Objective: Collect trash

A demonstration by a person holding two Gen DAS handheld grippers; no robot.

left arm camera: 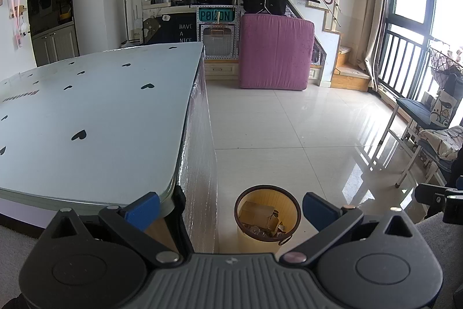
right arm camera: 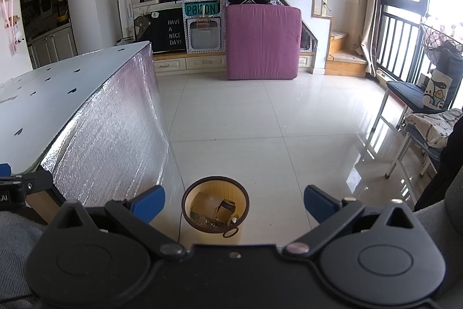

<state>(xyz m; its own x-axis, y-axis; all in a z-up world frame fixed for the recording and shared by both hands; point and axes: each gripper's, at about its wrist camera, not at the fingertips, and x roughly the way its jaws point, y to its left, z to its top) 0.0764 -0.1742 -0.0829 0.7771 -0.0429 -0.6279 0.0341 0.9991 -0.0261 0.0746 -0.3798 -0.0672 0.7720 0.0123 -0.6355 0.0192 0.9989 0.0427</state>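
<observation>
A round yellow trash bin [left arm camera: 267, 217] with a dark rim stands on the tiled floor by the table's corner. It holds cardboard pieces and other crumpled trash. It also shows in the right wrist view [right arm camera: 215, 207]. My left gripper [left arm camera: 231, 210] is open and empty, above the bin and the table corner. My right gripper [right arm camera: 234, 203] is open and empty, above the bin. The right gripper's side shows at the right edge of the left wrist view [left arm camera: 442, 200].
A table [left arm camera: 115, 112] with a pale heart-patterned top and bubble-wrapped side [right arm camera: 115, 129] fills the left. A pink mattress [left arm camera: 275, 51] leans at the far wall by stairs. Chairs [right arm camera: 419, 118] with cloth stand by the window on the right.
</observation>
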